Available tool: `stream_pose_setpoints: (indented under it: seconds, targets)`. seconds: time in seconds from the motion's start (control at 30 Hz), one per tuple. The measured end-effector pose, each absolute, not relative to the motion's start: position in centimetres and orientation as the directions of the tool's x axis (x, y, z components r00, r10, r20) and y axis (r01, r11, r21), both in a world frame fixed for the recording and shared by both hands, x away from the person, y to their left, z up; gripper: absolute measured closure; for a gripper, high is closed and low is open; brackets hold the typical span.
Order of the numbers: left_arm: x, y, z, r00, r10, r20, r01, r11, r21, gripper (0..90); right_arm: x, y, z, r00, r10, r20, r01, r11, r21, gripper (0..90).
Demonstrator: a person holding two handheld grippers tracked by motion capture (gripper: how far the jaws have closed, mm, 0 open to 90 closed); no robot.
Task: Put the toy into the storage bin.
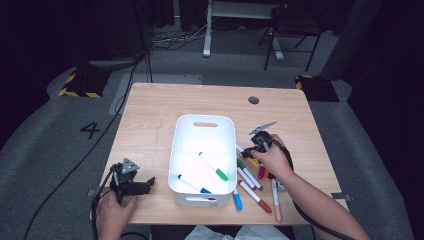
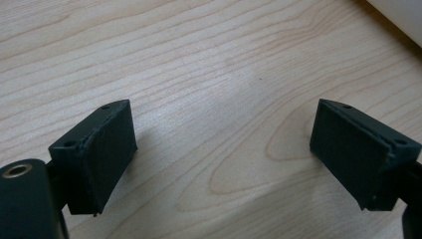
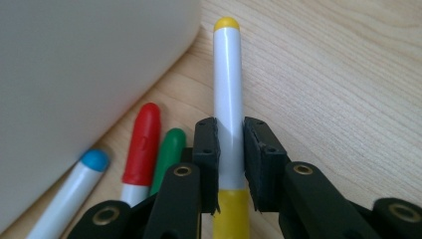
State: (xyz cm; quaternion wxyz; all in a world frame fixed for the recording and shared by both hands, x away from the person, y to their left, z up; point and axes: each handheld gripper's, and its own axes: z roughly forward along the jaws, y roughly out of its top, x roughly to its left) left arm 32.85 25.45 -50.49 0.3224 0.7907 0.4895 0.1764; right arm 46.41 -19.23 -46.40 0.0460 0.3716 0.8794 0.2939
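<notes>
**Yellow marker clamped in the right gripper beside the white bin**

Yellow marker sits between the two black jaws of the right gripper, whose pads press on its white barrel from both sides; its yellow cap end points away from the gripper's camera, over the wooden table. In the high view the right gripper is just off the right wall of the white bin, with the person's right hand around its body.

Close beside the held marker, in the right gripper view, lie a red marker, a green marker and a blue marker, all near the bin's wall. The high view shows more markers spread on the table at the bin's right, and inside the bin a green-capped marker and a blue-capped marker rest on its floor.

The left gripper rests at the table's near left corner, well apart from the bin, held by the left hand. Its jaws stand wide apart in the left gripper view, with bare wood between them.
</notes>
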Motion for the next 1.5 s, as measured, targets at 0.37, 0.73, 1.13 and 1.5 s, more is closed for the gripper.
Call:
stream_pose_setpoints:
  seconds: [0.37, 0.73, 1.13, 1.5]
  targets:
    - [32.8, 25.4, -50.5, 0.458, 0.888, -0.040, 0.663, -0.311, 0.681, 11.2, 45.2, -19.5, -43.4, -0.750, 0.650, 0.123, 0.589, 0.573, 0.570, 76.9]
    - [33.0, 25.4, -50.4, 0.467, 0.884, -0.023, 0.658, -0.330, 0.677, 11.0, 43.9, -20.4, -40.2, -0.788, 0.607, 0.104, 0.538, 0.595, 0.598, 77.0]
    - [33.0, 25.1, -50.5, 0.474, 0.880, -0.030, 0.658, -0.331, 0.676, 11.0, 42.7, -21.0, -36.6, -0.795, 0.597, 0.108, 0.521, 0.579, 0.628, 76.9]
    - [33.0, 25.2, -50.5, 0.474, 0.880, -0.030, 0.658, -0.331, 0.676, 11.0, 41.9, -20.4, -33.4, -0.828, 0.552, 0.098, 0.467, 0.582, 0.665, 77.0]
